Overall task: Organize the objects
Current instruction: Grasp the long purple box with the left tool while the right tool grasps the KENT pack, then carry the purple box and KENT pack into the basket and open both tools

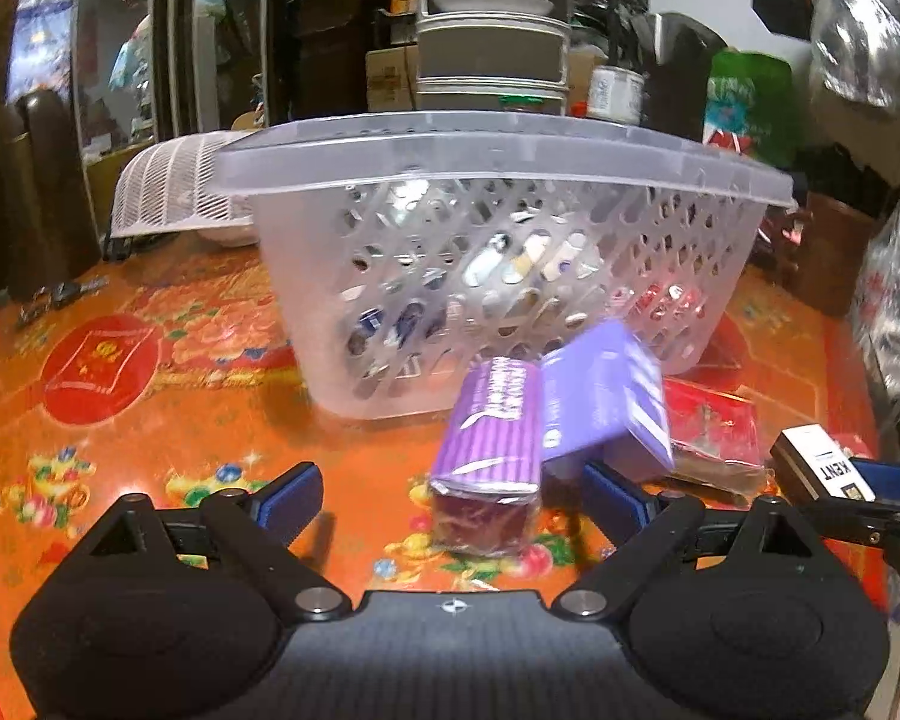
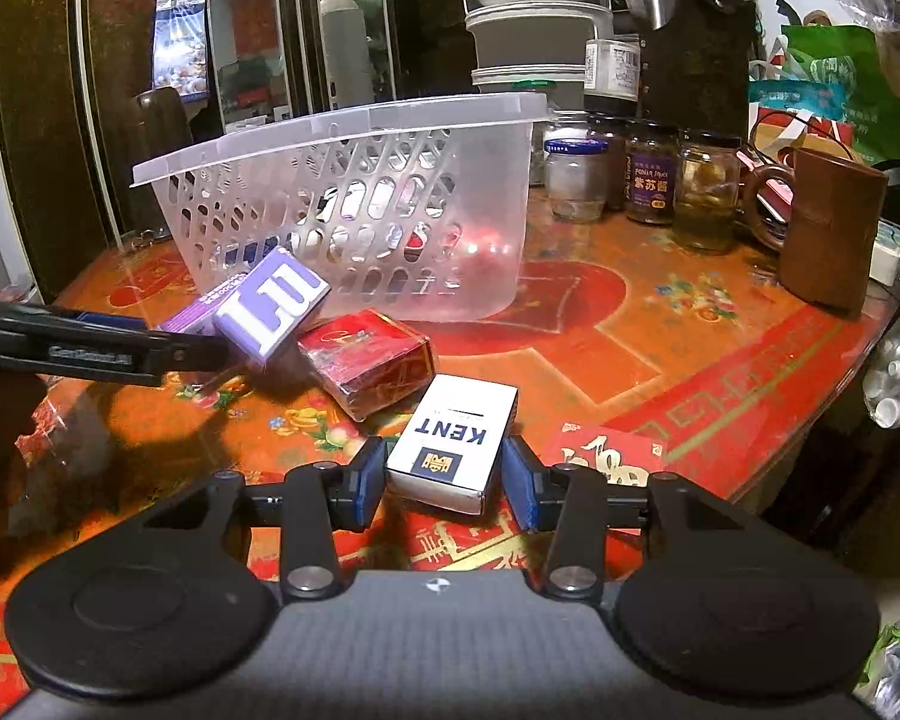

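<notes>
A clear perforated plastic basket (image 1: pixel 498 252) stands on the orange table, also in the right wrist view (image 2: pixel 354 204), with several packs inside. In front of it lie two purple packs (image 1: pixel 489 438) (image 1: pixel 606 402), the second tilted and blurred; it also shows in the right wrist view (image 2: pixel 273 306). A red pack (image 2: pixel 369 360) lies beside them. My left gripper (image 1: pixel 450 495) is open just before the purple packs. My right gripper (image 2: pixel 444 474) is shut on a white KENT pack (image 2: pixel 456 438), also visible in the left wrist view (image 1: pixel 822 468).
Glass jars (image 2: pixel 648 180), a brown leather case (image 2: pixel 828 234) and stacked metal containers (image 2: pixel 534 18) stand at the back right. A white mesh cover (image 1: pixel 174 186) lies at the back left. A red envelope (image 2: pixel 606 456) lies by my right gripper. The table edge curves at the right.
</notes>
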A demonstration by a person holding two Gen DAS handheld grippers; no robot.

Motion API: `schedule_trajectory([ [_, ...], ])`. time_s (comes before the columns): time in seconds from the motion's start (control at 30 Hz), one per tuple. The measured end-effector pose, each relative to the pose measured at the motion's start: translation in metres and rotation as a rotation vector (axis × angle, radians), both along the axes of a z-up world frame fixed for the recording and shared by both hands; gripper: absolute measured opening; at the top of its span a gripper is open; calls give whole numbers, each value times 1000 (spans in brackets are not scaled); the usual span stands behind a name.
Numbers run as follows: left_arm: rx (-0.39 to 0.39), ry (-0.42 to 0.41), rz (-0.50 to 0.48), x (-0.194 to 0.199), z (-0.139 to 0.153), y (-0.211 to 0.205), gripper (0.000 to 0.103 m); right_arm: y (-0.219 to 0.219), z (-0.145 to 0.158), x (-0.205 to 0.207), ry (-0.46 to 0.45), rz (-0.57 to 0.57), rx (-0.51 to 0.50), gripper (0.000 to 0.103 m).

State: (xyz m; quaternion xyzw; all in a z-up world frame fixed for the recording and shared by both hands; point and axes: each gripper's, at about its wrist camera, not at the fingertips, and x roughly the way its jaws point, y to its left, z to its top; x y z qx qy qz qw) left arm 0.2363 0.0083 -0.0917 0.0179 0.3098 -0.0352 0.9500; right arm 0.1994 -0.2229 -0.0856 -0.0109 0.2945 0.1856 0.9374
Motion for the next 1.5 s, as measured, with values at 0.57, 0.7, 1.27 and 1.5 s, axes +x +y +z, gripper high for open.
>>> schedule_trajectory([
  [0.57,-86,-52,1,-32,14,13,40,10,13,-22,-53,65,31,46],
  [0.7,-108,-76,-17,-56,20,10,40,14,20,-29,-67,100,47,46],
  [1.27,-179,-166,39,-111,49,32,40,22,57,-44,-137,165,70,46],
  [1.5,-181,-221,9,-117,80,30,40,13,84,-42,-198,164,92,46],
])
